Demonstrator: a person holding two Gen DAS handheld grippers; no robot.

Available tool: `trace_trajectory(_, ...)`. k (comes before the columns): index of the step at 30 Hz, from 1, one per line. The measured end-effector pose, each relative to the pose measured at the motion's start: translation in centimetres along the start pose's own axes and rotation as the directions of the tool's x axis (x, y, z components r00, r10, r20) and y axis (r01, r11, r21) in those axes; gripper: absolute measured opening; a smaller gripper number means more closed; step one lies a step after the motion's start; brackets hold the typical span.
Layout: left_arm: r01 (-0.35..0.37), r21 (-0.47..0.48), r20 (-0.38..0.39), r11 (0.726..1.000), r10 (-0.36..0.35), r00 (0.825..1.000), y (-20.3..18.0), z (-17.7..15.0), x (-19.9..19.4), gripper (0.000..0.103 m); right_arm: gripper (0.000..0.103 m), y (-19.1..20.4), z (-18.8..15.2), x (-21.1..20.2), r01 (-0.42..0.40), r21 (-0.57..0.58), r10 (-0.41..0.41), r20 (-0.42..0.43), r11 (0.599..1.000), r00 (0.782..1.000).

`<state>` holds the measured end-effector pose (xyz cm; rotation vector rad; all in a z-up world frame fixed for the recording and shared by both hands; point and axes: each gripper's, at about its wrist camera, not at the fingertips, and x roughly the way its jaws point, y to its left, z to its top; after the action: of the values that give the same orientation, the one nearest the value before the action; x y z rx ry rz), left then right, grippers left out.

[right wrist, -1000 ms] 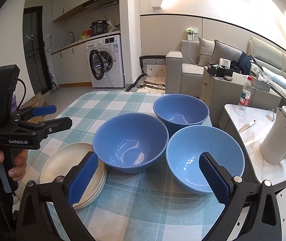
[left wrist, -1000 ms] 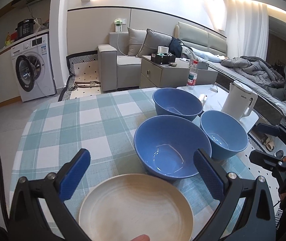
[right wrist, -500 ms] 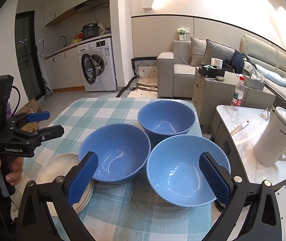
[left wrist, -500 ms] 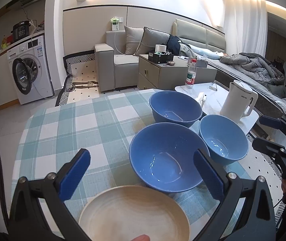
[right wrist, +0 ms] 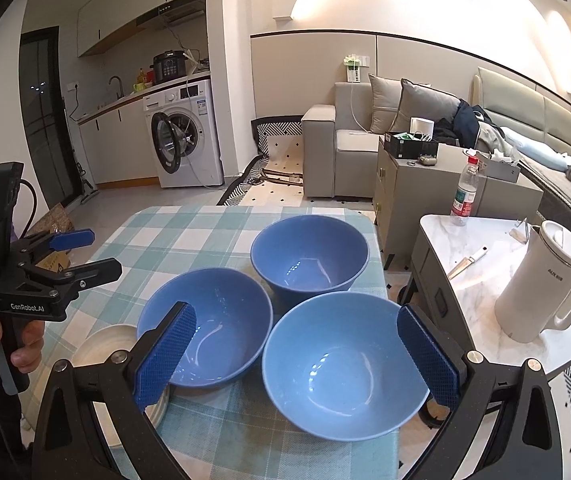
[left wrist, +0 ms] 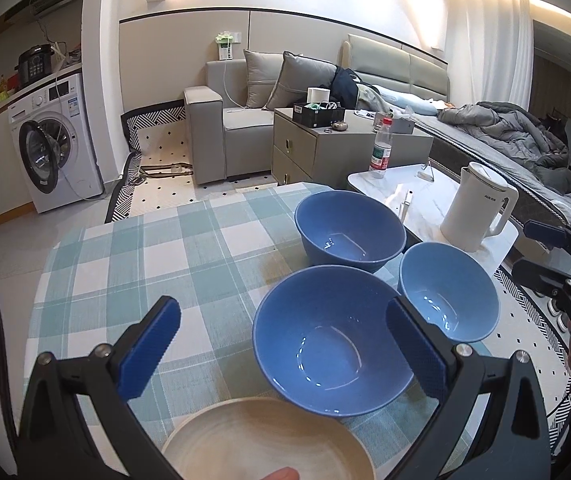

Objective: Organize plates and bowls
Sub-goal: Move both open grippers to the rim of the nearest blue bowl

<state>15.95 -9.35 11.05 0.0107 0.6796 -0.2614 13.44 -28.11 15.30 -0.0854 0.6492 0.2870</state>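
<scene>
Three blue bowls stand close together on the checked tablecloth. The near-left bowl lies ahead of my open left gripper. The near-right bowl sits between the open fingers of my right gripper. The far bowl stands behind them. A stack of cream plates lies at the table's near-left edge, under the left gripper. Both grippers are empty. The left gripper also shows in the right wrist view.
A white marble side table stands right of the table with a white kettle, a water bottle and a knife. The table's right edge runs just beside the near-right bowl. A sofa and washing machine stand beyond.
Both grippers have pulled back and risen slightly; the bowls sit lower and nearer in the right view. The right gripper now frames the near-right bowl. Nothing was grasped.
</scene>
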Motion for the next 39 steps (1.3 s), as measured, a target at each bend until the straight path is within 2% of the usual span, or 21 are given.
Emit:
trace_trajectory(14,0.006,0.013,-0.001,1.0,-0.006,1.0,-0.8,2.5,1.8,0.103,0.102,-2.2,2.0,0.8,0.008,0.014,-0.009,0.013,1.0,1.0)
trace_trajectory(26,0.013,0.013,-0.022,1.0,-0.012,1.0,-1.2,3.3,3.8,0.103,0.102,-3.6,2.8,1.9,0.019,0.031,-0.019,0.004,0.999,1.0)
trace_trajectory(39,0.009,0.003,-0.046,1.0,-0.009,0.999,-0.9,4.3,6.5,0.103,0.102,-5.0,3.0,5.1,0.016,0.052,-0.015,-0.03,0.999,0.999)
